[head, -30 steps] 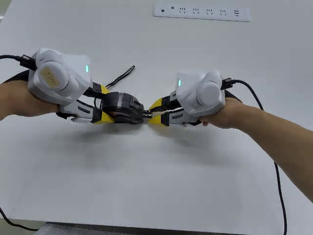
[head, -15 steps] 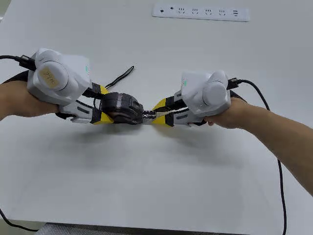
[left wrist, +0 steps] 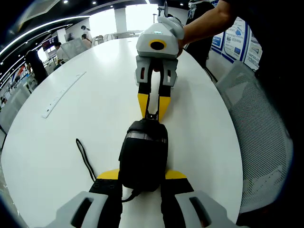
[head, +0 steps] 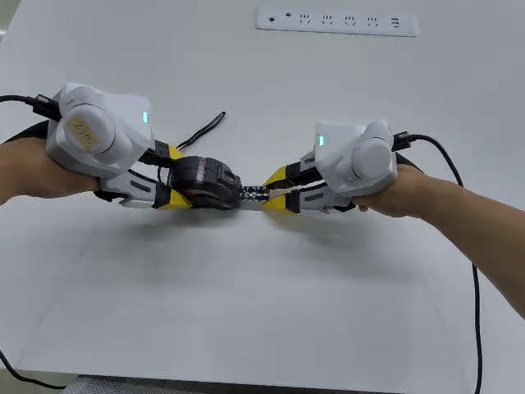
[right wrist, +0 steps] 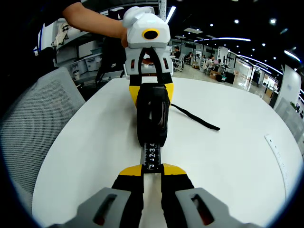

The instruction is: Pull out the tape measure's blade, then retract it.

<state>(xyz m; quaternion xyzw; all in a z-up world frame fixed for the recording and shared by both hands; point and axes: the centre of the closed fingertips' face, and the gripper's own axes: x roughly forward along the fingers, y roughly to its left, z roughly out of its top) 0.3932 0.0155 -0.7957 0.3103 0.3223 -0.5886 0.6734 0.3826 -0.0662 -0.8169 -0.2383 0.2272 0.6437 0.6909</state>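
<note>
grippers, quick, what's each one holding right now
Left gripper: shut on the black tape measure case.
Right gripper: shut on the tip of its numbered metal blade.

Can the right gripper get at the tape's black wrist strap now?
Probably not: the right gripper is shut on the numbered blade of the black tape measure held by the left gripper. The black wrist strap lies clear on the white table beyond it, but that gripper must let go.

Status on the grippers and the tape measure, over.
Left gripper shut on tape measure case. Right gripper shut on blade tip, short length out, numbers showing. Wrist strap trails on table behind case, off the pull line.
</note>
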